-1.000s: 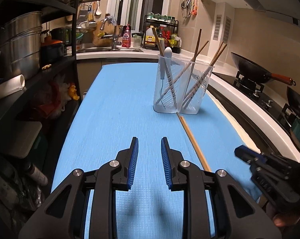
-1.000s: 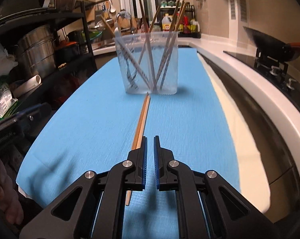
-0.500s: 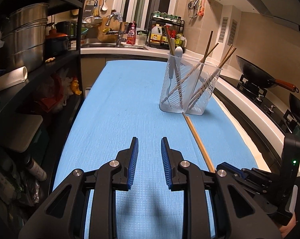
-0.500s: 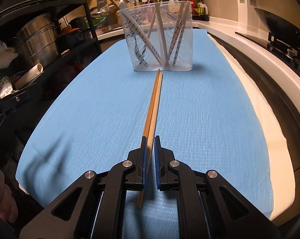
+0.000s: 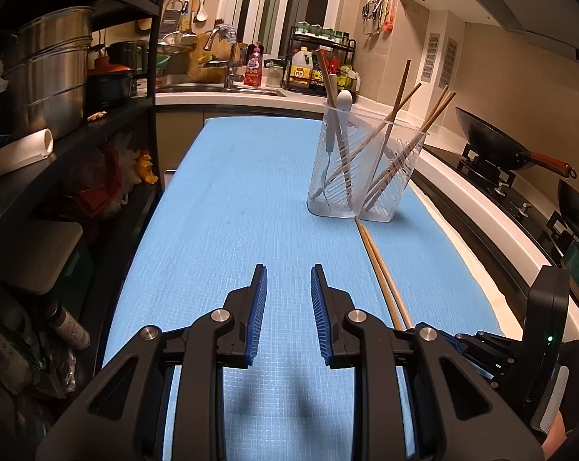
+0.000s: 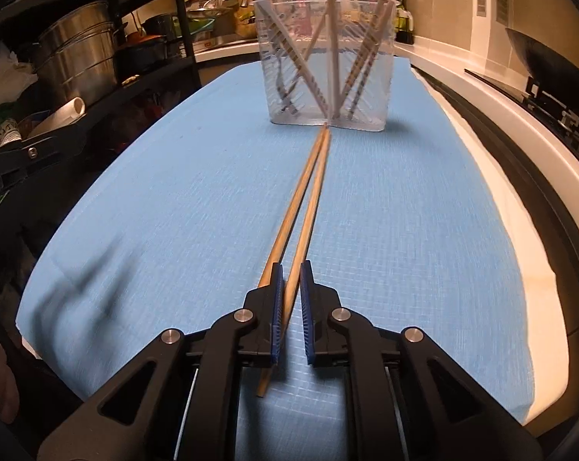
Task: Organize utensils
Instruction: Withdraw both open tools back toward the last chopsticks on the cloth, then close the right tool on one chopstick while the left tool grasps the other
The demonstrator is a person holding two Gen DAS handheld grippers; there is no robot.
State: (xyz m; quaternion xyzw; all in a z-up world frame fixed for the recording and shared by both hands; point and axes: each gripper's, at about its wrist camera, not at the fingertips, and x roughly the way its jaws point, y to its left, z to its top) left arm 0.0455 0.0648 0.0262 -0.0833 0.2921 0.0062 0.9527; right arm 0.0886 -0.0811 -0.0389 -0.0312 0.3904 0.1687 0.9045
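Note:
A pair of wooden chopsticks lies on the blue mat, tips touching the clear plastic utensil holder. The holder contains several chopsticks and a white utensil. My right gripper is low over the near ends of the chopsticks, jaws slightly apart; one chopstick runs between them, the other lies just outside the left finger. In the left wrist view my left gripper is open and empty above the mat, left of the chopsticks, with the holder ahead right and the right gripper at lower right.
A black shelf rack with steel pots and a paper roll runs along the left. A stove with a wok is on the right. A sink and bottles stand at the far end.
My right gripper has moved forward and down over the chopsticks' near ends and opened slightly, so one stick now lies between its jaws. The left gripper drifted slightly left and stayed open.

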